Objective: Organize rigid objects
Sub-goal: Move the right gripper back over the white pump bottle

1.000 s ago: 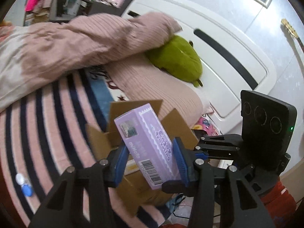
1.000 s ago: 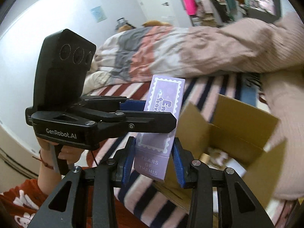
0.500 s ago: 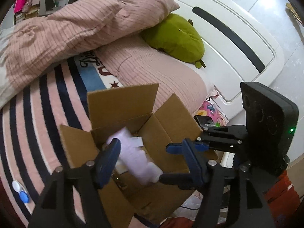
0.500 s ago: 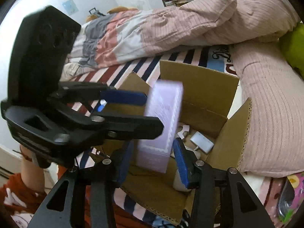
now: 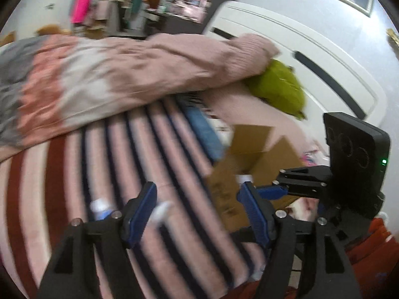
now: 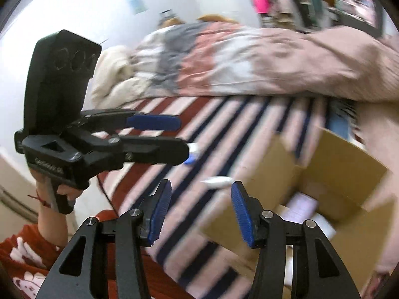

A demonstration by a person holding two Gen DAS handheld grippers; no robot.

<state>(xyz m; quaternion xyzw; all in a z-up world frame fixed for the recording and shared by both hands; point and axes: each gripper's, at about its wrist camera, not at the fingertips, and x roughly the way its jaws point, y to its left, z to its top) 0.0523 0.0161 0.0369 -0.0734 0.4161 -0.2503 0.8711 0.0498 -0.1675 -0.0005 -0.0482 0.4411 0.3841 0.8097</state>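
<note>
The open cardboard box [image 6: 334, 174] stands on the striped bedspread, and the purple carton [image 6: 303, 205] lies inside it. The box also shows in the left wrist view [image 5: 251, 154]. My left gripper [image 5: 197, 211] is open and empty, left of the box, over a small white object [image 5: 160, 211] and a blue and white object [image 5: 99, 208]. My right gripper [image 6: 200, 210] is open and empty, just left of the box. The left gripper also shows in the right wrist view [image 6: 159, 134]. Both views are motion-blurred.
A pink and grey duvet [image 5: 99, 74] lies bunched across the back of the bed. A green plush [image 5: 281, 89] rests against the white headboard [image 5: 311, 49]. The striped bedspread [image 5: 62, 174] spreads left of the box.
The purple carton, held by both grippers a second ago, was let go and dropped into the box. Both grippers have opened and swung left, away from the box.
</note>
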